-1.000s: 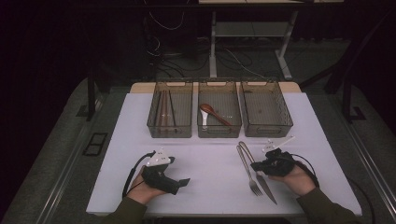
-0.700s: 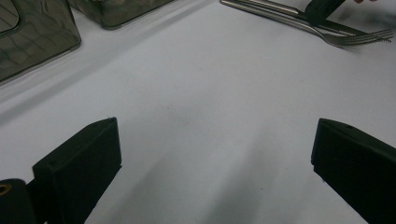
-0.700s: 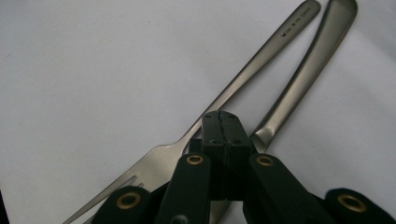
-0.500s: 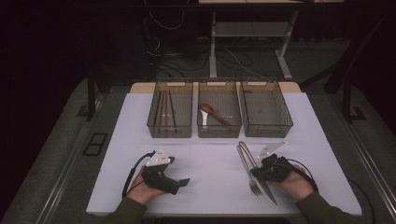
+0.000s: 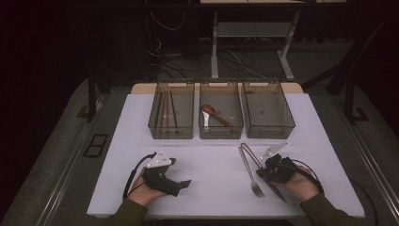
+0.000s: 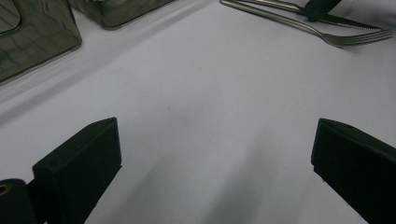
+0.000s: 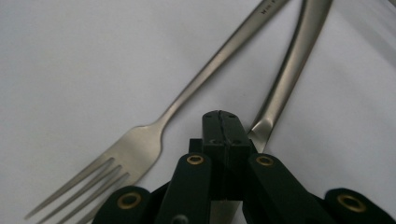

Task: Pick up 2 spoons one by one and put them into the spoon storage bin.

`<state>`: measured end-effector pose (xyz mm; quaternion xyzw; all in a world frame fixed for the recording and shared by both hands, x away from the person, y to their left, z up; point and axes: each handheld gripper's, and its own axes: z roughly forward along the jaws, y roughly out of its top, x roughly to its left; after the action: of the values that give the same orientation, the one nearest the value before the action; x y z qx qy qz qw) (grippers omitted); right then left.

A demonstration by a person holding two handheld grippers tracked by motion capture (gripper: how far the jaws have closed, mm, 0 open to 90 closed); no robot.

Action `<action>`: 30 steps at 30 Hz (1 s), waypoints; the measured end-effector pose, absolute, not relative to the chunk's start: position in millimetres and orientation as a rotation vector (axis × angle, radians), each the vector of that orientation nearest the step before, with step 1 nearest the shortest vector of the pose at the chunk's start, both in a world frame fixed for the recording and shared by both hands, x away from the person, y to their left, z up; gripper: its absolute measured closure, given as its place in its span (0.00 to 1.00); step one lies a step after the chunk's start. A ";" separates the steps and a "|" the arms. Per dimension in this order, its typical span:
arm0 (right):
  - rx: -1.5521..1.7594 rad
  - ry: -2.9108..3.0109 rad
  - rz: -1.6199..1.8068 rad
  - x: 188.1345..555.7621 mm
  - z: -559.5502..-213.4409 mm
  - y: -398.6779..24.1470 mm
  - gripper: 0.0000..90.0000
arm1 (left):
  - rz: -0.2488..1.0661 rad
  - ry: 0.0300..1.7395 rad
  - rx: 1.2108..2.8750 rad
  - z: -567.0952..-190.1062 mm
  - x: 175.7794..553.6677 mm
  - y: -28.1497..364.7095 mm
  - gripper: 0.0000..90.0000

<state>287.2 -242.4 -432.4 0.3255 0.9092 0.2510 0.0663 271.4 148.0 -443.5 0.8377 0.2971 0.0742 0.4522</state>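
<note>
Fork [image 7: 154, 126] handle has stamped lettering, too cut off to read. Right gripper [image 7: 223, 122] lies low over the knife [image 7: 285, 84], jaws closed together, nothing clamped (knife just beside). Left gripper [image 6: 212, 158] rests flat, jaws wide, empty.

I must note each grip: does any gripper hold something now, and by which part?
The left gripper is open and holds nothing. The right gripper is shut, its tips at the knife where handle meets blade; an actual grip cannot be told.

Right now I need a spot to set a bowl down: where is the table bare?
The widest bare patch lies between the left gripper and the fork, below the three bins. It is crowded around the right gripper, shut over the knife beside the fork.
</note>
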 end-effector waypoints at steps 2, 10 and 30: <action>0.984 2.736 0.740 288.2 -432.1 -244.9 1.00 | 0.183 0.734 2.070 -443.5 271.4 148.0 0.01; 1.000 2.700 0.673 292.1 -431.0 -252.9 1.00 | 0.183 0.734 2.070 -443.5 271.2 147.8 0.01; 1.110 2.658 0.807 305.9 -413.0 -268.2 0.81 | 0.178 0.725 2.078 -444.3 271.4 146.5 0.01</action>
<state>305.9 -268.2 -413.0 0.3700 0.8860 0.2691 0.0750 271.4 146.5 -444.3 0.8404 0.2933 0.0720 0.4500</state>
